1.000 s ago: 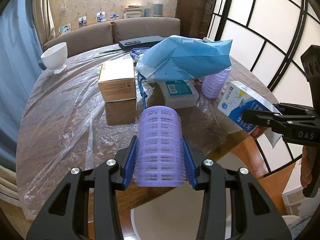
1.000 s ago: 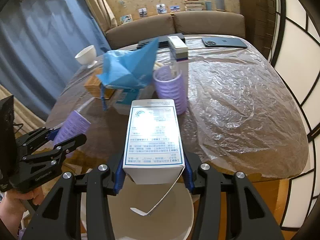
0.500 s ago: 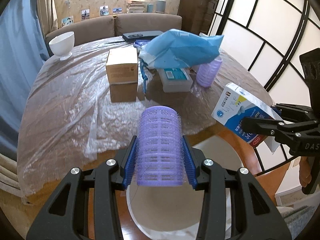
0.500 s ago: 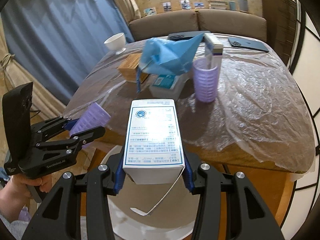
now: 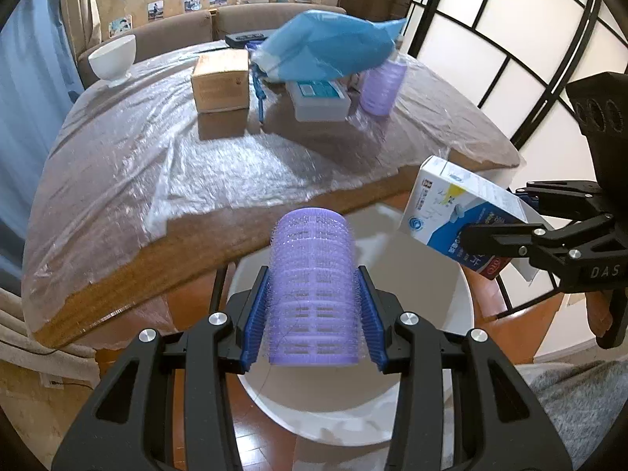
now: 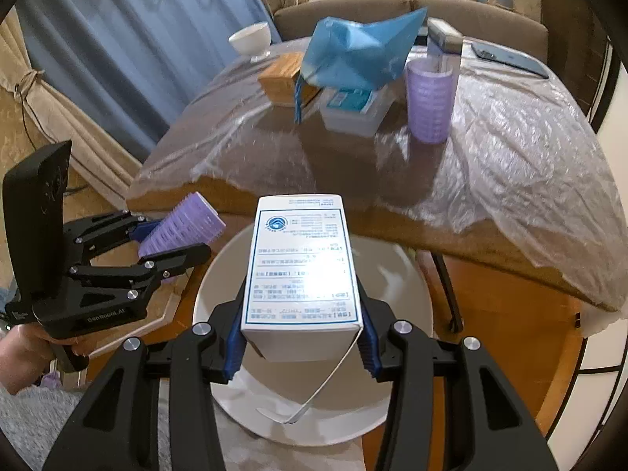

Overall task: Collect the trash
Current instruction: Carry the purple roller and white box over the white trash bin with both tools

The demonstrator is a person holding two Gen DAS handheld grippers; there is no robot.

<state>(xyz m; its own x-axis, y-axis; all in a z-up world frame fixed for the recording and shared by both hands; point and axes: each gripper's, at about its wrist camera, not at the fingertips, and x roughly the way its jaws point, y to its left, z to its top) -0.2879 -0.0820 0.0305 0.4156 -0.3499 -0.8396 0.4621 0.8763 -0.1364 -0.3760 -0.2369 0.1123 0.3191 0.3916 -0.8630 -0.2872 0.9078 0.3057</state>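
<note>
My left gripper [image 5: 313, 310] is shut on a purple hair roller [image 5: 313, 274] and holds it above a round white bin [image 5: 443, 294] on the floor in front of the table. My right gripper [image 6: 300, 314] is shut on a white and blue carton [image 6: 301, 267] and holds it above the same bin [image 6: 404, 282]. The left gripper with the roller [image 6: 180, 231] shows at the left of the right wrist view. The right gripper with the carton [image 5: 459, 212] shows at the right of the left wrist view.
The wooden table [image 5: 219, 243] under plastic sheet carries a cardboard box [image 5: 220, 78], a blue bag [image 5: 329, 51], a clear plastic box [image 5: 320, 96], a purple cup [image 5: 382, 86] and a white bowl [image 5: 113, 59]. A sofa stands behind; a paper screen stands at the right.
Both grippers have drawn back from the table and now hang over the white bin, which fills more of each view. Each still holds its item.
</note>
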